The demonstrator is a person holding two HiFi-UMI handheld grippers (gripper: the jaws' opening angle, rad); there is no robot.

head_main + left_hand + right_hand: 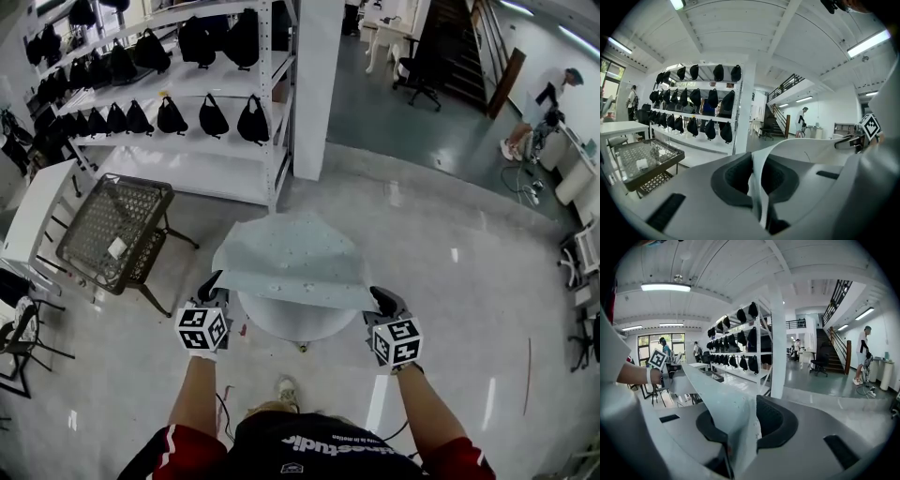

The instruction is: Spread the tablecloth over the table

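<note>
Seemingly light, thin and floppy, the pale tablecloth point(291, 262) hangs stretched over the round white bench point(286, 323), best held by its near corners: the left tongs point(212, 289) pinch one, while the right tongs point(382, 302) stand parted around the other.

Ahead of you a white shelving rack point(187, 94) holds rows of black bags point(214, 117), beside a white pillar point(317, 84). The pale floor point(469, 309) shines with reflections. A dark mesh table point(117, 230) stands at your left, a staircase point(459, 47) rises far off, and a strip light point(665, 287) glows overhead.
</note>
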